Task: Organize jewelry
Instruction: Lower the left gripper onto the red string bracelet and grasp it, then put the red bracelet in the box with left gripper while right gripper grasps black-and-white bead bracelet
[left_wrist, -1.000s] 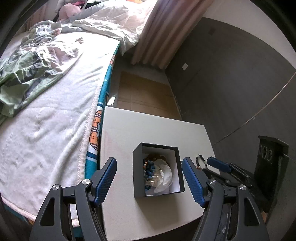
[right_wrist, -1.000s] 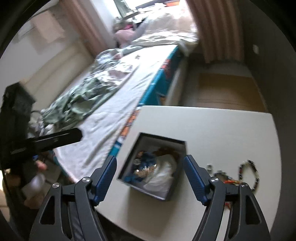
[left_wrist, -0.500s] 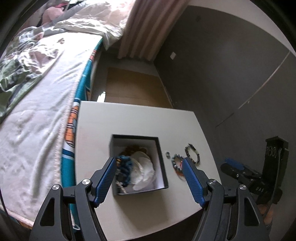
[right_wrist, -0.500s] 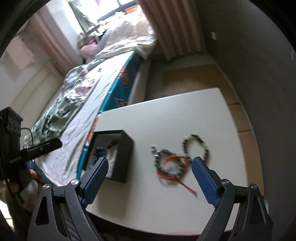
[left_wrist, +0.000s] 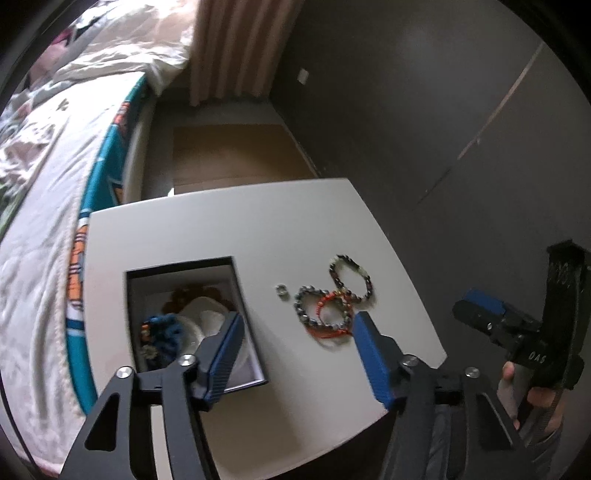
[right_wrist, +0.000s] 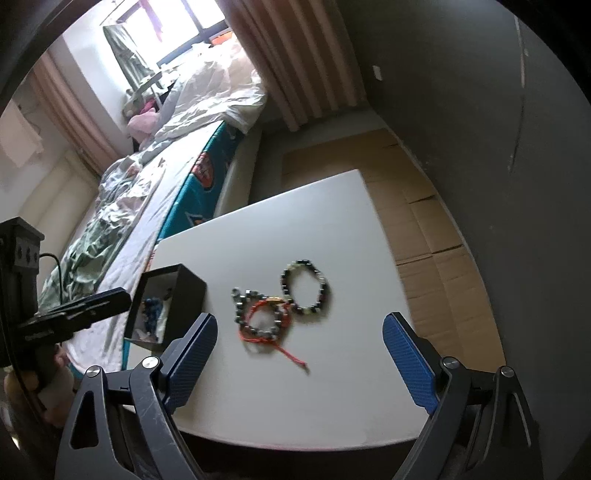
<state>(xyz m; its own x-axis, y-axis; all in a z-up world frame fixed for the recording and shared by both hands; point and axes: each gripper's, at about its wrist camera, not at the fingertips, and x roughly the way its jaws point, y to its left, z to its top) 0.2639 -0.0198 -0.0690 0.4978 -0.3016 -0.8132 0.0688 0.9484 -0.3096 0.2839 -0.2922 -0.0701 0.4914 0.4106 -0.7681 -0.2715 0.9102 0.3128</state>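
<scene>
Both cameras have swung right since a second ago: the box (left_wrist: 192, 317), then centred between the left gripper's (left_wrist: 295, 354) fingers, now sits toward the table's (left_wrist: 229, 229) left edge, and the loose bracelets have come into full view. The right gripper (right_wrist: 299, 362) now faces them rather than the box. Both grippers are spread wide and hold nothing, hovering off the near edge.

Three bracelets lie right of the box, nearer the table's right edge: a dark bead bracelet (left_wrist: 351, 277), a grey bead bracelet (left_wrist: 314, 308) just beside it, and a red cord (left_wrist: 332, 317) lying across the grey one. A small ring (left_wrist: 281, 291) lies between them and the box. The box already holds blue beads and a pale pouch or cloth.

These should be light and limp; beads are hard and may roll or slip between flat pads. Pinching across a strand, not the open loop, looks safest. The red cord is tangled over the grey beads, so lifting one will likely drag the other. The ring is small and flat, probably hardest to pick.

The right gripper's handle, seen in the left view, bears small white characters, possibly "OA5"; nothing else is legible.
</scene>
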